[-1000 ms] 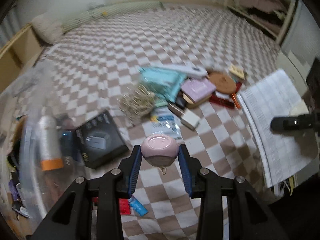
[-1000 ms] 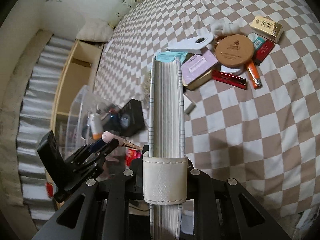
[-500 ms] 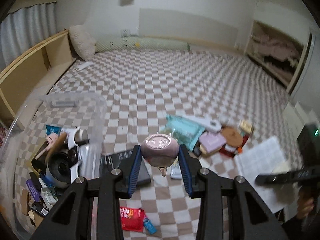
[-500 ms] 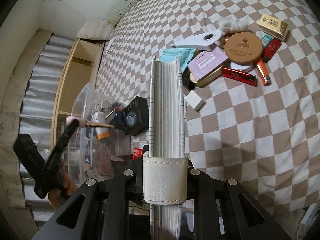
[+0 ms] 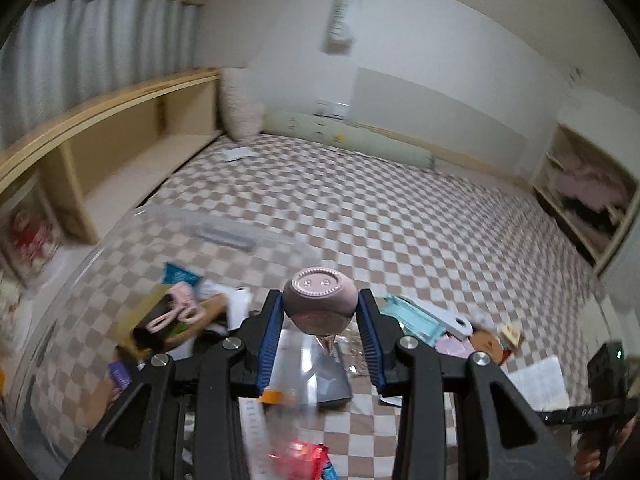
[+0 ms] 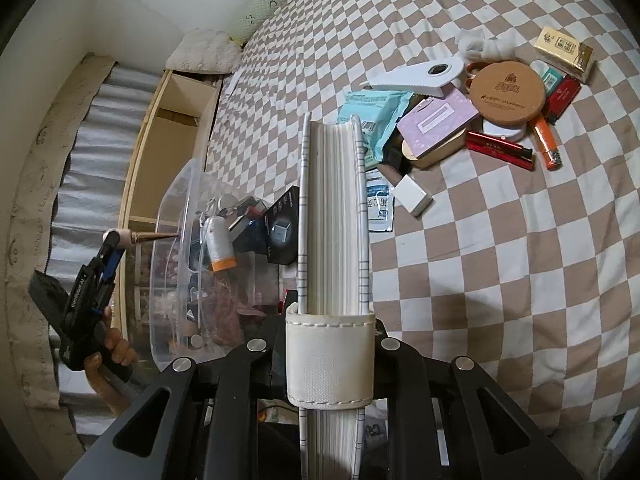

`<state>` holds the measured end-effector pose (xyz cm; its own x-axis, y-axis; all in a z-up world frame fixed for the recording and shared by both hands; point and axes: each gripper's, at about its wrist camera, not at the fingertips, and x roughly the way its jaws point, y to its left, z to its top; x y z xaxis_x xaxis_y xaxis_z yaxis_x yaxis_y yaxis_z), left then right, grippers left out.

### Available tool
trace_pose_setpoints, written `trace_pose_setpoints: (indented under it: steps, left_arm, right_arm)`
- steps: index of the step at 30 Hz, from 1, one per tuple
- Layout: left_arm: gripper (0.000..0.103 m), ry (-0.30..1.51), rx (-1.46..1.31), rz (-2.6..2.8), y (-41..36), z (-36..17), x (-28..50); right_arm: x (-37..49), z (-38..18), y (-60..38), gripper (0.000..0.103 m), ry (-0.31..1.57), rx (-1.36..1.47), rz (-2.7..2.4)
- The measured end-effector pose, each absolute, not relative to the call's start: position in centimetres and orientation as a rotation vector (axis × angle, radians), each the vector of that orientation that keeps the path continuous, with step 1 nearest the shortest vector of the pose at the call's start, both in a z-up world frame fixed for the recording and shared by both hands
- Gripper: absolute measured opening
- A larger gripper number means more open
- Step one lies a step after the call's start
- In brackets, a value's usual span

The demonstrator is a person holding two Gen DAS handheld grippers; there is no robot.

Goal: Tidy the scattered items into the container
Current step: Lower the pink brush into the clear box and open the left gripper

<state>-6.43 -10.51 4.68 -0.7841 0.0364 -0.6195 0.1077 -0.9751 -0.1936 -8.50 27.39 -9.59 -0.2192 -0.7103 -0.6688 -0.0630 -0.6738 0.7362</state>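
Observation:
My left gripper [image 5: 320, 312] is shut on a rounded pink object [image 5: 320, 300] with a thin gold tip pointing down. It hangs above the clear plastic bin [image 5: 224, 236], which holds several items. The right wrist view shows the same gripper [image 6: 114, 242] at the bin's [image 6: 180, 200] left wall, with the pink object [image 6: 120, 236] in its blue pads. My right gripper [image 6: 332, 320] is shut on a thick grid-covered notebook [image 6: 334, 220] with a white strap, held edge-on above the bed. Its fingertips are hidden behind the notebook.
Scattered on the checkered bed lie a white flat tool [image 6: 420, 76], a teal packet [image 6: 376, 108], a lilac box [image 6: 436, 120], a round cork disc [image 6: 506, 92], lighters [image 6: 500, 148] and a white cube [image 6: 412, 200]. A black box [image 6: 282, 228] sits beside the bin. A wooden shelf [image 5: 120, 152] runs along the left.
My left gripper has risen and swung left with the pink object, from over the scattered pile to over the bin. The right gripper and notebook have stayed put.

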Motion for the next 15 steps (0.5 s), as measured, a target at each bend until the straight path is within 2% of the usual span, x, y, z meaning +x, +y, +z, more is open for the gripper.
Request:
trace_pose_setpoints:
  steps: [5,15]
  left_arm:
    - [0.037,0.399,0.951,-2.835,-14.3,4.6,-4.1]
    - [0.037,0.330,1.090,-2.655,-17.2,0.0,-4.0]
  right_arm:
    - [-8.7,-9.4,26.5,0.022,-0.898,1.605,-1.938]
    - [-8.7,-9.1,24.7,0.022,-0.877,1.607,-1.921]
